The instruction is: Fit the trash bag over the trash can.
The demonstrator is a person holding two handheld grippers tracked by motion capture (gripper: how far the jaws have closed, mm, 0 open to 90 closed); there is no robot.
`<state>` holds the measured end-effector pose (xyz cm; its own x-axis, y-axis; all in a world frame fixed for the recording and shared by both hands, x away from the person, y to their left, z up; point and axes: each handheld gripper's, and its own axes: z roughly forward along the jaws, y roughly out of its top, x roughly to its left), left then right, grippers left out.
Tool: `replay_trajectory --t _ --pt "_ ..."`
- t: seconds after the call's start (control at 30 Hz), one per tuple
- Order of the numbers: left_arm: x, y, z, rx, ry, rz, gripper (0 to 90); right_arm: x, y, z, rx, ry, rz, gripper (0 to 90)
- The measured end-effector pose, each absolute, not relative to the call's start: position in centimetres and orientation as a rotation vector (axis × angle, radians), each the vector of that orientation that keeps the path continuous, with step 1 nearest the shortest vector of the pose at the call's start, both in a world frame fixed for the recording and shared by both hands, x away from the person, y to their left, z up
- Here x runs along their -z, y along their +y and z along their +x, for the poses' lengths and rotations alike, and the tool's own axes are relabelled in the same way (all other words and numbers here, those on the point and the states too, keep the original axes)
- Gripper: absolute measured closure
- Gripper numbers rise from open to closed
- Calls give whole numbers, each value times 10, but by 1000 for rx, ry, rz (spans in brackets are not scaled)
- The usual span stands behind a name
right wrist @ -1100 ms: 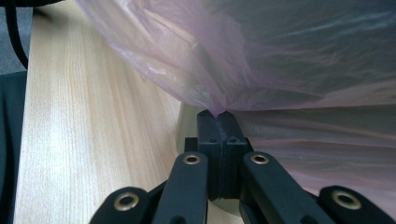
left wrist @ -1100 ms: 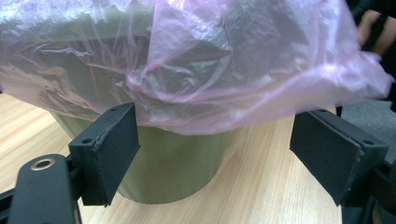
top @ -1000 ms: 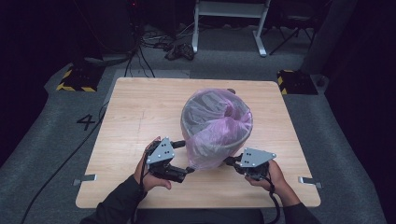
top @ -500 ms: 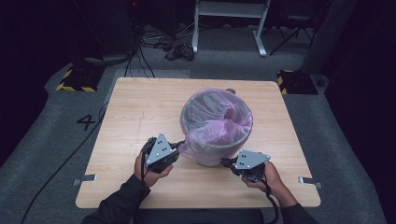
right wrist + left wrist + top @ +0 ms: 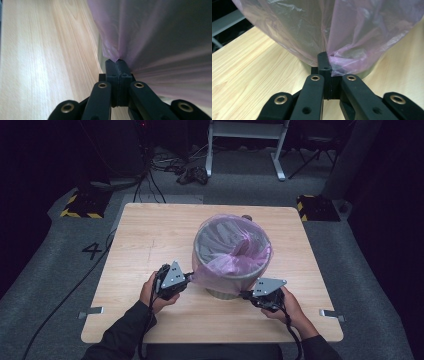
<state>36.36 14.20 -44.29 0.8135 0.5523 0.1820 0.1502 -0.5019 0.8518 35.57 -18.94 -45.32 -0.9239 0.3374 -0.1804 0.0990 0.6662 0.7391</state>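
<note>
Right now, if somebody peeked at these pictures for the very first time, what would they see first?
The pink plastic bag jumps out first, stretched over the round bin in the middle of the wooden table. Next come the two black claws at the bin's near side: the left claw and the right claw are each shut on a pinch of the bag's edge, pulling it down the bin's outside.

The bag [image 5: 235, 255] is thin pink plastic, see-through, shiny and crinkly. The bin [image 5: 220, 292] under it looks smooth and grey. The table [image 5: 150, 235] is light wood, smooth and matt. The gripper parts look black matt plastic
</note>
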Motion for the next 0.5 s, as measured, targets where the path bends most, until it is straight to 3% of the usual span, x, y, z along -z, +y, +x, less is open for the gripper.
replay_trajectory --t 0.27,0.37,0.47,0.5 --pt "462 133 377 -540 519 2146 900 469 -200 367 -1116 2635 429 878" --pt "462 135 376 -548 526 2119 896 470 -204 365 -1143 2632 426 784" --pt "461 142 376 -505 552 2090 755 468 -212 361 -1172 2624 441 543" --pt "461 146 375 -493 565 2083 685 466 -216 360 -1182 2626 453 500"
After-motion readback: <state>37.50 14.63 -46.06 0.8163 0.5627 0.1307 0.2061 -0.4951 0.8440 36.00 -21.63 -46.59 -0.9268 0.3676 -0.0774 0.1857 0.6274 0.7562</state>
